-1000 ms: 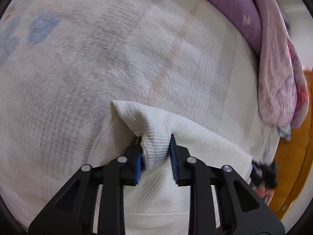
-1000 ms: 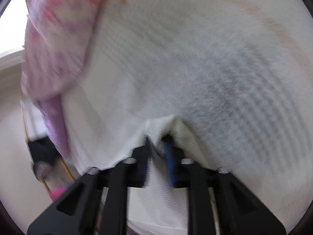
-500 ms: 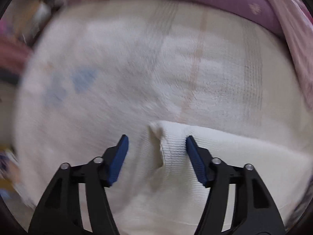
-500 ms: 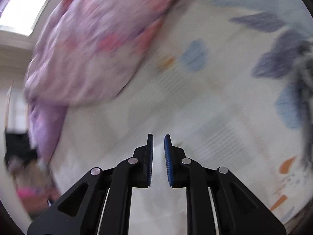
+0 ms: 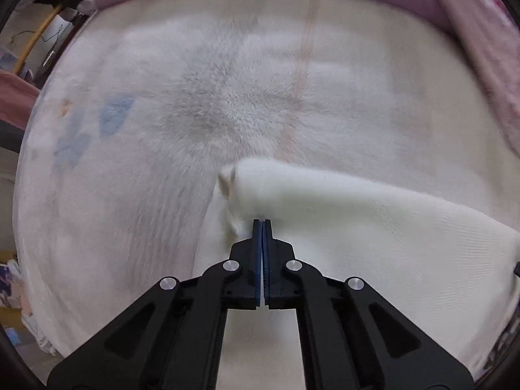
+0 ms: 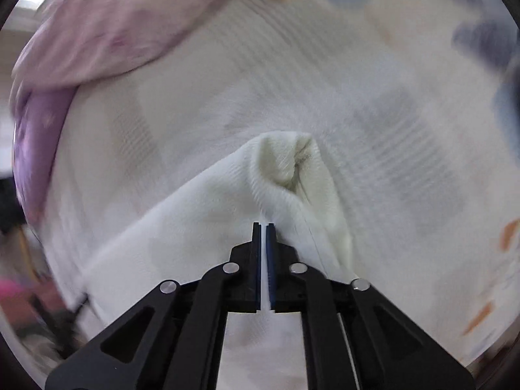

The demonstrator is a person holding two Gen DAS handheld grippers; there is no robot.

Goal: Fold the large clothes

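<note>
Both tongs shut and empty over a white garment lying on the bed.

Bed cover (image 5: pixel 227 104): broad, fuzzy pile, pale with faded blue and orange print; grippy nap, likely to drag cloth and ruck a fold. Pink-purple quilt (image 6: pixel 107 22): soft, bunched along the far edge, near enough to catch a swung hem. White garment (image 5: pixel 373 227): large waffle-knit, thick and limp, laid across the cover; its near corner (image 6: pixel 289 162) is humped and creased, not flat, so the layers may slide apart or the fold set crooked. Left gripper (image 5: pixel 262 224): blue pads pressed together, no cloth between, tips just short of that corner. Right gripper (image 6: pixel 264 227): a hairline slit, nothing held; a blind pinch could take one layer only.
</note>
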